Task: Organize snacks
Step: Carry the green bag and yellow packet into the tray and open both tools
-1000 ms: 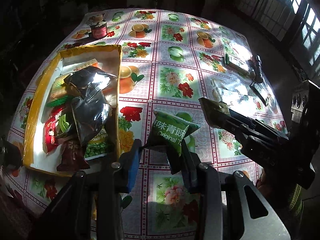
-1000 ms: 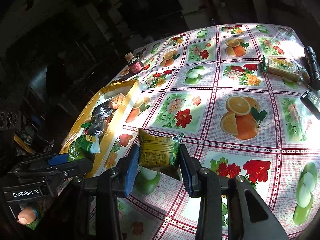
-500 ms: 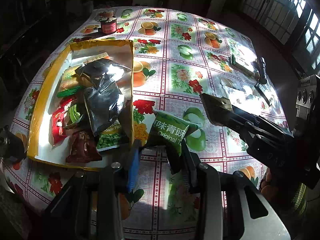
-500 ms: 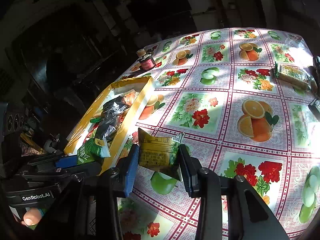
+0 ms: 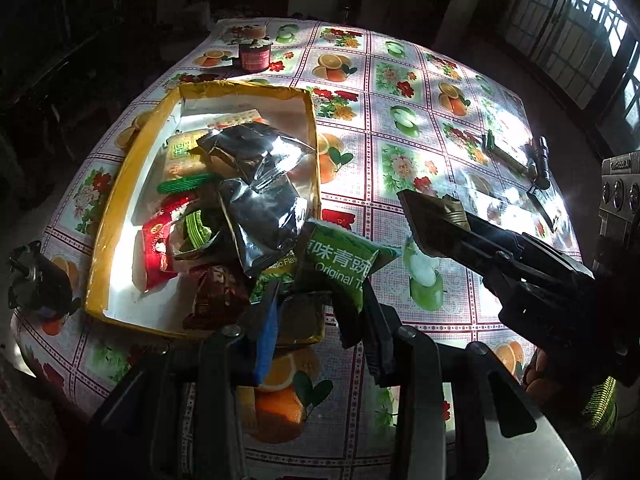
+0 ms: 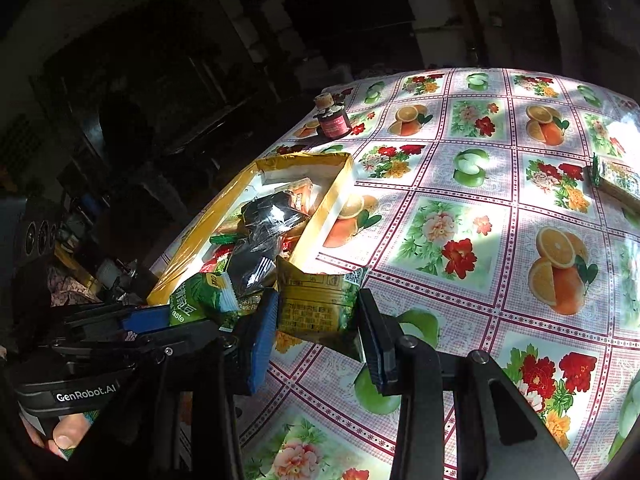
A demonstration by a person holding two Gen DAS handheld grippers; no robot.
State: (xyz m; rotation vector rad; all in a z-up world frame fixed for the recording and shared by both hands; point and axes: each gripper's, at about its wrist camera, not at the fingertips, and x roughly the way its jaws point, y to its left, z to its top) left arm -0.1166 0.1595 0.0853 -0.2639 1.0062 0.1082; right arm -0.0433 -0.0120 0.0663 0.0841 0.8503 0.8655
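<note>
Two packets in the air, one crowded box below.
Left wrist view: left gripper (image 5: 320,316) pinches the green foil snack packet (image 5: 344,262) over the heaped yellow cardboard box (image 5: 120,200); it could slide off. Right wrist view: right gripper (image 6: 316,332) clamps the yellow-green snack packet (image 6: 316,304) near the rim, risking a collision.

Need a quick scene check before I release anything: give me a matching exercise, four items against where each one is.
Items:
1. green snack packet
2. yellow snack packet
3. silver foil bag
4. red-labelled jar

Places:
A. lying in the yellow box
B. standing on the tablecloth beyond the box
C. clamped in the left tongs
D. clamped in the right tongs

Pairs: 1-C, 2-D, 3-A, 4-B
</note>
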